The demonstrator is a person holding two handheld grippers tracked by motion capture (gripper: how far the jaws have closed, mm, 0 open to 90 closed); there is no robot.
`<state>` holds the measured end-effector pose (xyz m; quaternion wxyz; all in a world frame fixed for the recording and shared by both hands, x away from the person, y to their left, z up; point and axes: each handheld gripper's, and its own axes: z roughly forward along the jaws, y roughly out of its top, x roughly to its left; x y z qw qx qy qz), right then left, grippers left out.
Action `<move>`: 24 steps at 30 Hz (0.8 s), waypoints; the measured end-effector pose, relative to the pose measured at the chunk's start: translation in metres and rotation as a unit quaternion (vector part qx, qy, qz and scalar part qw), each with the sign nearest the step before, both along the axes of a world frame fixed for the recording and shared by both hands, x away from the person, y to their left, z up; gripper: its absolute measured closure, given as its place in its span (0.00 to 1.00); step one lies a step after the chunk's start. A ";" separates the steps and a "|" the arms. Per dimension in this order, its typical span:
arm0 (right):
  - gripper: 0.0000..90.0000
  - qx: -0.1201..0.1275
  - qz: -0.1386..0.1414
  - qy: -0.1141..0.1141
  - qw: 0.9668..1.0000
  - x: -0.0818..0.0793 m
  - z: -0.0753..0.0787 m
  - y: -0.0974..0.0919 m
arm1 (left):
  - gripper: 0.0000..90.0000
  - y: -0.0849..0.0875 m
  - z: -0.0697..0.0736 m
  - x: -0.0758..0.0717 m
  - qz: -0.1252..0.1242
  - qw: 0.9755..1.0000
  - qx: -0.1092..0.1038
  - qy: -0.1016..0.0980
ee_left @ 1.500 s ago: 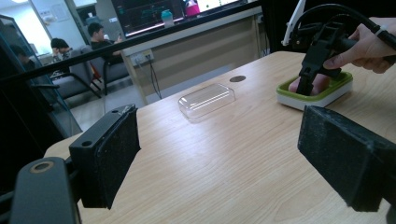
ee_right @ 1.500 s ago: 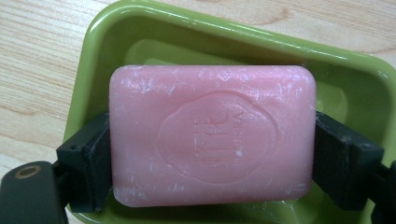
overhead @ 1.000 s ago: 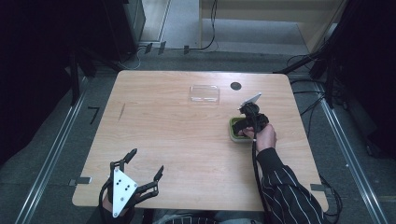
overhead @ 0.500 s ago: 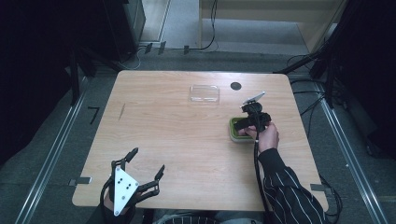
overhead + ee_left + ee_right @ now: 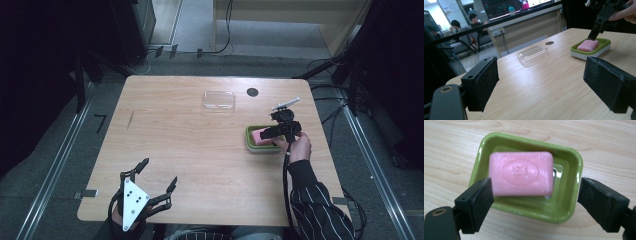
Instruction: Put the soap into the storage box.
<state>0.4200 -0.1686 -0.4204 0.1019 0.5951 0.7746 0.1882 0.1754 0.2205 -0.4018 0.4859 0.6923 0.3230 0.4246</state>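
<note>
A pink bar of soap [image 5: 521, 173] lies in a green soap dish [image 5: 571, 185] at the right of the wooden table. My right gripper [image 5: 535, 202] hovers just above the dish, open, with a jaw on each side of it and nothing held. From the high view, the right gripper [image 5: 274, 134] covers the right part of the dish [image 5: 248, 140], and the soap [image 5: 260, 137] shows at its left. My left gripper [image 5: 160, 171] stands open and empty near the table's front left edge. It faces the dish [image 5: 599, 51] from far off.
A clear plastic lid [image 5: 219, 100] lies flat at the back middle of the table, with a small black round hole [image 5: 252, 92] just to its right. Cables run across the floor behind the table. Bare wood [image 5: 200, 150] spreads between the two grippers.
My right gripper has shifted slightly to the right over the dish, so the pink soap now shows beside it. The left gripper has stayed put.
</note>
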 end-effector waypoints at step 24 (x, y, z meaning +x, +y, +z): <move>0.15 -0.005 0.034 0.025 0.999 -0.051 0.007 -0.016 | 0.15 -0.003 0.000 0.002 -0.007 1.000 0.000 -0.002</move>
